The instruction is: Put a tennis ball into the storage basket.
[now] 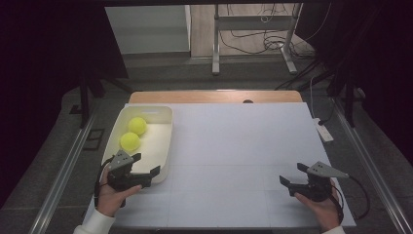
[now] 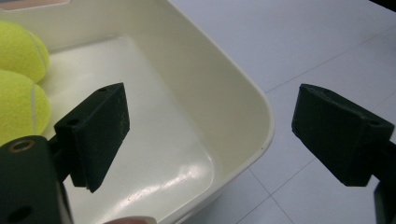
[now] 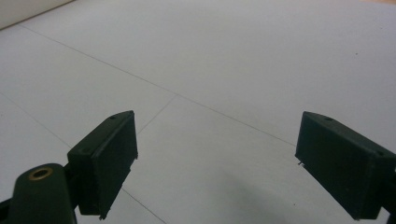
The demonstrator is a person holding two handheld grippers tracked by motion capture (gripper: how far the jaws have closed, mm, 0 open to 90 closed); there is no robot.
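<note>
1. Yellow felt tennis balls (image 1: 133,133), two of them, lie touching in the cream plastic tray (image 1: 163,146).
2. Left gripper (image 1: 146,165) hovers with jaws apart, empty, over the tray's near corner.
3. Right gripper (image 1: 292,173) is also wide open over the white table (image 1: 234,156).

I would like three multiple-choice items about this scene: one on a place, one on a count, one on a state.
1. Where do the tennis balls lie?
A. inside the cream tray
B. on the white table sheet
C. between the right gripper's jaws

2. How many tennis balls are there?
A. one
B. two
C. four

3. How do the jaws of the left gripper stand?
A. shut on a ball
B. shut on the tray's rim
C. open, holding nothing

Answers:
1. A, both balls rest in the tray's far end in the high view.
2. B, two yellow balls lie side by side.
3. C, the left gripper view shows a wide gap with the tray's corner beyond.
</note>
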